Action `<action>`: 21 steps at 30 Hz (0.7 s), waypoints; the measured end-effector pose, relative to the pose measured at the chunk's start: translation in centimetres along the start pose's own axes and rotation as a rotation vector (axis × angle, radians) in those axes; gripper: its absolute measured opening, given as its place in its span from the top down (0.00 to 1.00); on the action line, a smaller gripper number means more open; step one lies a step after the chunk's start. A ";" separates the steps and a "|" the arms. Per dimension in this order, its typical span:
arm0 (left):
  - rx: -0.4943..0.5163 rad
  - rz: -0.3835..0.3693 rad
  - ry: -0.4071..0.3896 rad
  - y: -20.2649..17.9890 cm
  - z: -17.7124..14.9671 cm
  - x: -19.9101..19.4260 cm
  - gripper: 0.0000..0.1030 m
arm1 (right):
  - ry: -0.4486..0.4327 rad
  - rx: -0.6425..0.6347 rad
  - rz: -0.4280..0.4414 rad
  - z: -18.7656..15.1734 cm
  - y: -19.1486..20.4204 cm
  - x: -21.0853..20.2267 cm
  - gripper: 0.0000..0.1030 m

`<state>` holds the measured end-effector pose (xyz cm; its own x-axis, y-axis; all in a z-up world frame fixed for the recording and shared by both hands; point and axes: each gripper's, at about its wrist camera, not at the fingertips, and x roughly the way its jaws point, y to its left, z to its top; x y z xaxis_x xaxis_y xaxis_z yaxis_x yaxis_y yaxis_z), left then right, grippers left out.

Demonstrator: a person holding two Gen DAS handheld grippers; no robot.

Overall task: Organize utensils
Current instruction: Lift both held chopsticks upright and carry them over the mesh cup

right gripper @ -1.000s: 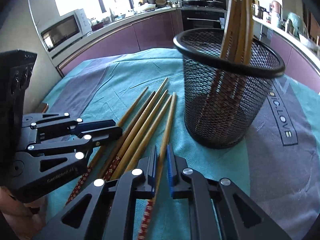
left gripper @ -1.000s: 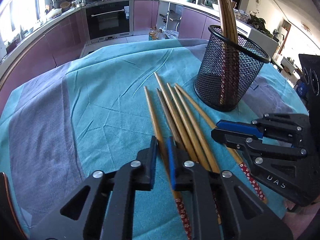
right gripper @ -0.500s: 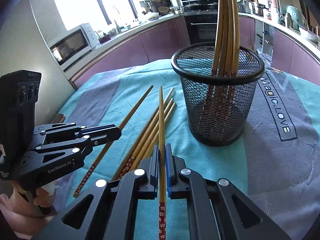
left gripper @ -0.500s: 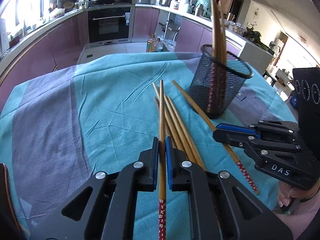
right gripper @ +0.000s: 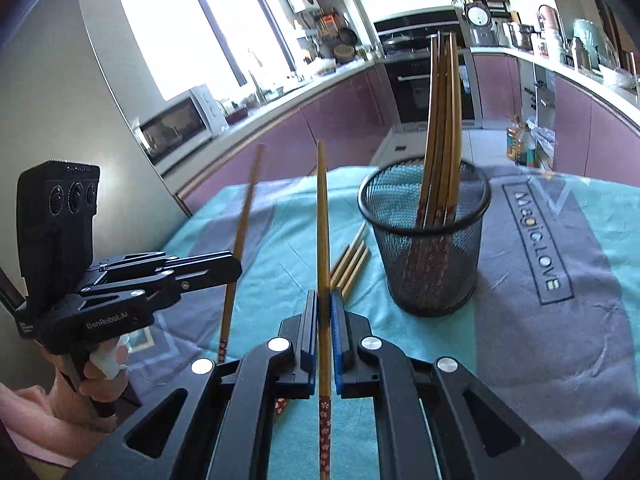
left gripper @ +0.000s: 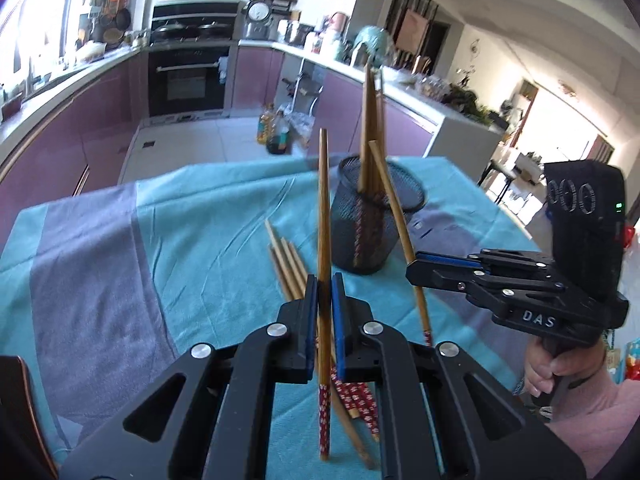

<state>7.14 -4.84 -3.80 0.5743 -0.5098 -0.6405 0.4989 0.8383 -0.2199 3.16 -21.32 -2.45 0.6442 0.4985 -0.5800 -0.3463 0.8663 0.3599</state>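
My left gripper (left gripper: 325, 280) is shut on a wooden chopstick (left gripper: 324, 216) with a red patterned end, held tilted up above the table. My right gripper (right gripper: 325, 298) is shut on another such chopstick (right gripper: 323, 220), also lifted. Each gripper shows in the other's view, the right one (left gripper: 414, 270) and the left one (right gripper: 236, 266), each with its chopstick. A black mesh cup (left gripper: 372, 220) (right gripper: 430, 240) stands on the cloth ahead and holds several upright chopsticks (right gripper: 440, 120). Several loose chopsticks (left gripper: 286, 260) (right gripper: 352, 260) lie on the cloth between the grippers and the cup.
The table is covered by a teal and grey cloth (left gripper: 160, 240) with the print "Magic LOVE" (right gripper: 538, 240). Purple kitchen cabinets, an oven (left gripper: 188, 76) and a microwave (right gripper: 176, 124) stand beyond the table. Oil bottles (left gripper: 276, 132) stand on the floor.
Both grippers closed on a chopstick each a second ago and have since lifted them off the cloth, tilting the tips upward. The cup now appears farther away.
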 end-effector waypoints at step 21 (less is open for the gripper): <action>0.028 -0.089 -0.181 -2.7 6.0 -4.0 0.93 | -0.187 -0.050 -0.020 4.8 -0.5 -4.8 0.95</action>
<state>7.38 -6.25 3.83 0.6333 -0.6103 -0.4758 0.5695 0.7839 -0.2475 3.51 -24.28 3.73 0.7650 0.4710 -0.4392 -0.3627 0.8787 0.3105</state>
